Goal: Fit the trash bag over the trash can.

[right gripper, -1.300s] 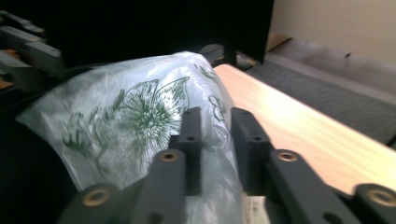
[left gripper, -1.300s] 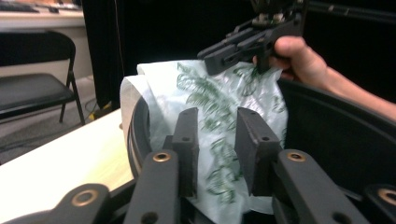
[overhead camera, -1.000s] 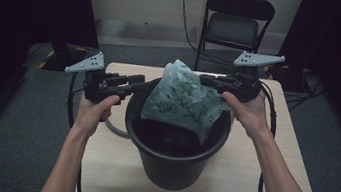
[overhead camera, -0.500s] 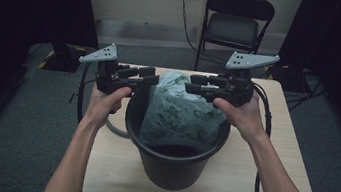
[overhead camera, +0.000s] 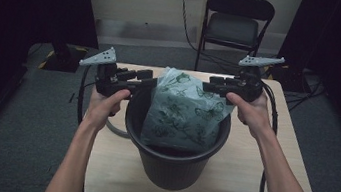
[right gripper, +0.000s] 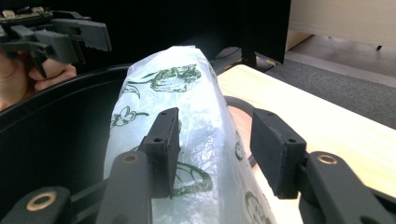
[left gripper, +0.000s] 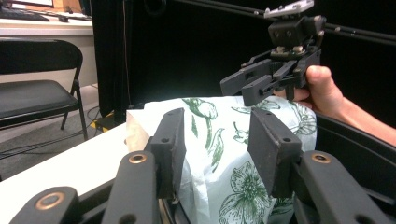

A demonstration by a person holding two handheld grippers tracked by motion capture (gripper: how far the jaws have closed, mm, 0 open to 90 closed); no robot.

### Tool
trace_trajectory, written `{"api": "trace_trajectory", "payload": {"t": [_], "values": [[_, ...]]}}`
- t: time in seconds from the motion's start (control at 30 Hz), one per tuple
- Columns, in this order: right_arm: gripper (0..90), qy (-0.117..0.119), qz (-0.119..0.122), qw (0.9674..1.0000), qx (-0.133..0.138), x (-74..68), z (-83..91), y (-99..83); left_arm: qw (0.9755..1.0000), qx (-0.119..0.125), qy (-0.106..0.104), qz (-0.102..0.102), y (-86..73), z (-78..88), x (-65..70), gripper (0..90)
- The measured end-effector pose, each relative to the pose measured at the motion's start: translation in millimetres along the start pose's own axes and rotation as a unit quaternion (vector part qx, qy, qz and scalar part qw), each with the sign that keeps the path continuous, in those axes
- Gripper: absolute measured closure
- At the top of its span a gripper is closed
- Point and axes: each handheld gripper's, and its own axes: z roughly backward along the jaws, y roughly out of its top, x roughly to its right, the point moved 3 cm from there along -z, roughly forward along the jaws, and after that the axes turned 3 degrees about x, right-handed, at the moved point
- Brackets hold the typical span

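Standing in the black bucket [overhead camera: 171, 164], the flower-printed plastic bag [overhead camera: 183, 113] rises above its rim, draped toward the far side. We hold the left tongs [overhead camera: 146, 78] and right tongs [overhead camera: 212, 84] at the bag's upper corners; both have just been opening, their jaws spread with plastic between but unpinched. The bucket sits on the wooden table [overhead camera: 241, 187].
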Motion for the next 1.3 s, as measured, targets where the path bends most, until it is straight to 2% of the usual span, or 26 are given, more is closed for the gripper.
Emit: {"api": "trace_trajectory", "payload": {"t": [0.17,0.27,0.3,0.33,0.4,0.47,0.5,0.6,0.63,0.67,0.77,0.8,0.83,0.87,0.9,0.93,0.97,1.03,1.07,1.1,1.13,1.17,1.2,1.23,1.27,1.3], "values": [[58.9,-0.002,0.012,0.9998,-0.018,-4.4,-6.7,2.8,1.0,0.007,0.002,0.004,1.1,-1.4,0.5,54.5],[69.3,-0.027,0.018,0.9991,-0.027,-6.2,-11.8,5.3,0.9999,0.005,0.01,0.005,0.3,-2.7,0.5,51.3],[69.3,-0.027,0.018,0.9991,-0.027,-6.2,-11.8,5.3,0.9999,0.005,0.01,0.005,0.3,-2.7,0.5,50.9],[80.8,-0.05,0.03,0.9981,-0.019,-7.2,-11.1,7.9,0.9999,0.004,0.012,0.004,0.2,-3.4,0.4,50.3],[81.7,-0.049,0.028,0.9983,-0.014,-6.7,-11.1,9.2,0.9999,0.006,0.011,0.006,0.2,-4.2,0.1,50.0],[90.0,-0.052,0.033,0.9981,-0.004,-7.6,-9.6,11.2,0.9999,0.004,0.011,0.007,-0.1,-5.8,-1.2,49.4],[90.0,-0.039,0.03,0.9988,0.001,-9.3,-8.6,12.9,0.9999,0.002,0.015,0.008,-0.6,-7.4,-2.0,48.6],[90.0,-0.033,0.044,0.9985,0.0,-17.4,-7.2,16.8,0.9998,0.001,0.017,0.01,-0.9,-7.6,-3.5,45.2],[90.0,-0.019,0.057,0.9982,0.002,-30.6,-5.9,21.9,0.9996,0.005,0.025,0.012,-0.2,-6.6,-5.0,43.9],[90.0,-0.015,0.062,0.998,0.006,-35.5,-5.1,24.0,0.9995,0.011,0.023,0.016,0.3,-6.0,-4.4,43.2],[90.0,0.015,0.071,0.9969,0.03,-55.6,0.2,33.4,0.9996,0.027,0.011,0.009,3.7,-3.0,0.7,38.1],[90.0,0.021,0.078,0.9962,0.032,-61.7,1.2,36.0,0.9996,0.027,0.011,0.009,3.7,-3.0,0.7,33.0],[90.0,0.024,0.086,0.9955,0.034,-66.9,1.4,38.2,0.9988,0.046,-0.008,0.016,8.7,-0.6,5.4,33.0],[90.0,0.024,0.086,0.9955,0.034,-66.9,1.4,38.2,0.9988,0.046,-0.008,0.016,8.7,-0.6,5.4,33.4],[90.0,0.036,0.09,0.9947,0.034,-74.4,-0.2,40.7,0.9989,0.046,0.01,-0.005,14.5,-0.7,9.7,32.4],[90.0,0.038,0.091,0.9945,0.034,-75.5,-0.7,40.8,0.999,0.037,0.019,-0.014,15.7,-2.6,9.8,32.3],[90.0,0.038,0.091,0.9945,0.034,-75.5,-0.7,40.8,0.999,0.037,0.019,-0.014,15.7,-2.6,9.8,32.3],[90.0,0.046,0.091,0.9942,0.032,-78.8,-4.4,37.2,0.9999,0.013,0.003,-0.004,11.9,-10.1,5.3,40.6],[90.0,0.046,0.094,0.9941,0.029,-78.7,-5.3,35.1,0.9999,0.013,0.003,-0.004,11.9,-10.1,5.3,55.4],[90.0,0.044,0.099,0.9939,0.02,-78.1,-6.2,32.5,0.9999,-0.007,-0.003,-0.012,7.3,-13.2,4.7,73.0],[85.0,0.044,0.096,0.9942,0.015,-77.0,-6.2,31.2,0.9999,-0.007,-0.004,-0.015,6.3,-13.3,4.9,82.2],[78.0,0.045,0.095,0.9943,0.019,-76.8,-4.4,31.4,0.9998,-0.01,-0.01,-0.016,5.0,-12.6,6.9,87.1],[78.0,0.045,0.095,0.9943,0.019,-76.8,-4.4,31.4,0.9998,-0.01,-0.01,-0.016,5.0,-12.6,6.9,88.7],[71.9,0.04,0.092,0.9947,0.025,-74.0,3.3,34.0,0.9992,-0.017,-0.026,-0.023,3.3,-11.2,12.2,89.1],[71.4,0.035,0.092,0.9948,0.026,-72.3,5.4,35.1,0.9992,-0.017,-0.026,-0.023,3.3,-11.2,12.2,89.1],[71.4,0.027,0.09,0.9952,0.028,-69.2,8.1,36.5,0.9985,-0.028,-0.035,-0.03,1.9,-10.2,17.5,89.1]]}}
